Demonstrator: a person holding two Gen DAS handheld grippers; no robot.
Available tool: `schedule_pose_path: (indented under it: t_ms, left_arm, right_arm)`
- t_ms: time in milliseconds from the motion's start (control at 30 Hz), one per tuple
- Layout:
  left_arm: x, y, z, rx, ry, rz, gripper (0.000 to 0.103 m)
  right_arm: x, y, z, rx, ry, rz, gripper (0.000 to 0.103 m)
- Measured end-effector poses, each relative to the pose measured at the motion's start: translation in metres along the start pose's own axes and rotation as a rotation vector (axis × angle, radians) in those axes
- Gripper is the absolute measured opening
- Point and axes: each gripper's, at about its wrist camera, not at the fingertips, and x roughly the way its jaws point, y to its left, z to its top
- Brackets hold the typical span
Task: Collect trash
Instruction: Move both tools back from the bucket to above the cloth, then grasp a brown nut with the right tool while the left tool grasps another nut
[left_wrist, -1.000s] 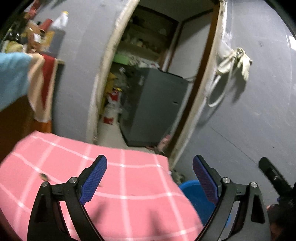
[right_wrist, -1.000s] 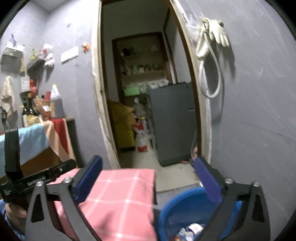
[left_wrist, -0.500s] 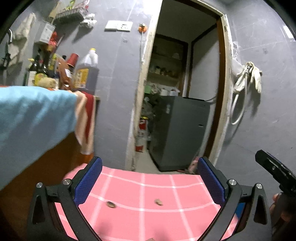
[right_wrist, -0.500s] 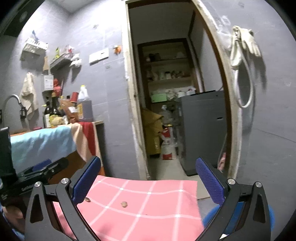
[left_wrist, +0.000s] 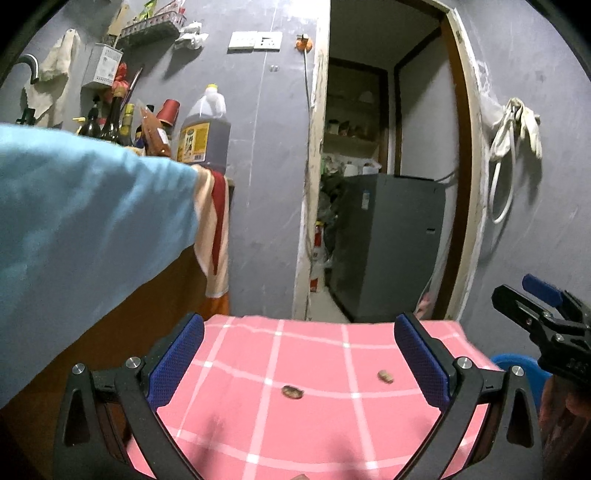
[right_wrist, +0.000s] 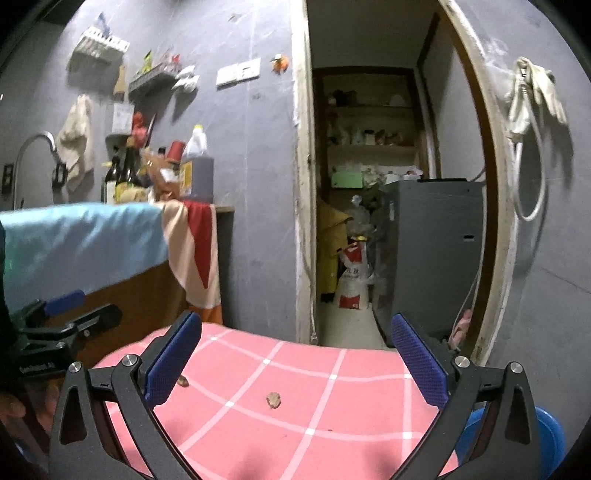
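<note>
Two small brown scraps (left_wrist: 293, 391) (left_wrist: 385, 376) lie apart on the pink checked tablecloth (left_wrist: 314, 424). The left gripper (left_wrist: 299, 363) hovers over them, jaws spread wide and empty. The right gripper (right_wrist: 295, 363) likewise gapes wide, gripping nothing. A blue plastic basin (right_wrist: 546, 439) sits beside the table.

home kitchen | faucet (right_wrist: 35, 142) | oil jug (left_wrist: 204, 134) | pantry shelves (right_wrist: 369, 147)

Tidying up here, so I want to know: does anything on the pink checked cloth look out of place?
Yes: two small brown scraps lie loose on the pink checked cloth, stray litter on an otherwise bare surface.
</note>
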Motion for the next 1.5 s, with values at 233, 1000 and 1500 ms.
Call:
schedule_pose_path:
  t_ms: [233, 1000, 1500]
  left_arm:
    - [0.018, 0.011, -0.019, 0.02, 0.061, 0.015, 0.101]
    - [0.103, 0.019, -0.048, -0.033, 0.479, -0.051, 0.048]
    - [0.124, 0.02, -0.053, -0.085, 0.589, -0.073, 0.015]
  right_arm:
    - [0.029, 0.009, -0.019, -0.034, 0.071, 0.025, 0.103]
    - [0.137, 0.014, -0.07, -0.025, 0.658, 0.107, 0.047]
    - [0.158, 0.017, -0.072, -0.03, 0.763, 0.137, 0.013]
